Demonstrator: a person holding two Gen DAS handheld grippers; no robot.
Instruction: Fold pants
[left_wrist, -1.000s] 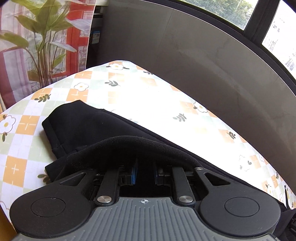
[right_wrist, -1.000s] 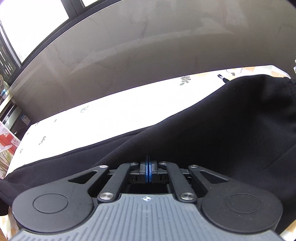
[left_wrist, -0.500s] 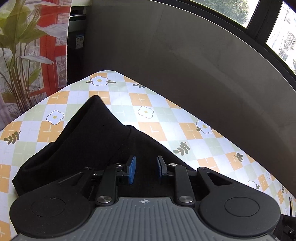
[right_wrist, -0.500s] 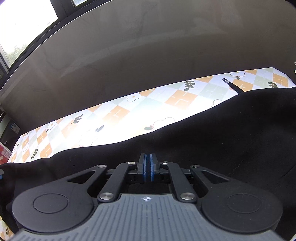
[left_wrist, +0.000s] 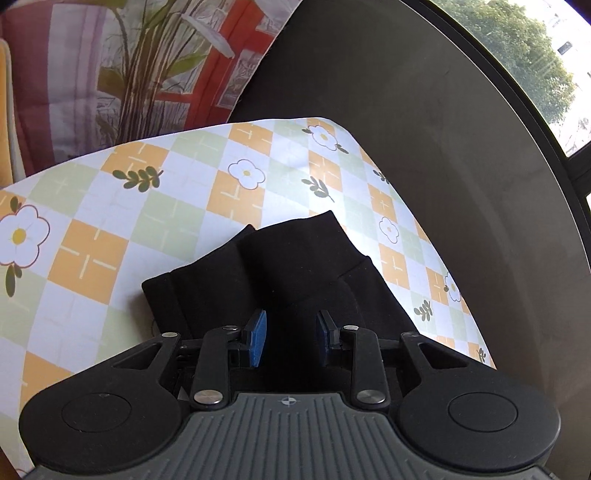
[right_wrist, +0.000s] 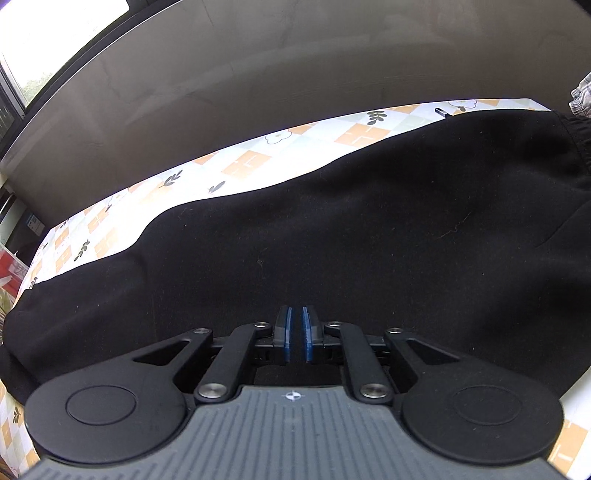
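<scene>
Left wrist view: black pants lie flat on the checked counter, cuffs stacked together, likely so the legs align. Left gripper hovers over them, jaws spread, holding nothing. Right gripper sits over the seat, jaws slightly parted, gripping nothing.

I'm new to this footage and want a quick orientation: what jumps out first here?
The black pants sprawl across the flowered checked tablecloth, filling most of the right wrist view. In the left wrist view their two cuffs lie stacked just ahead of the left tongs, which gape open. The right tongs show only a narrow gap above the cloth.
</scene>
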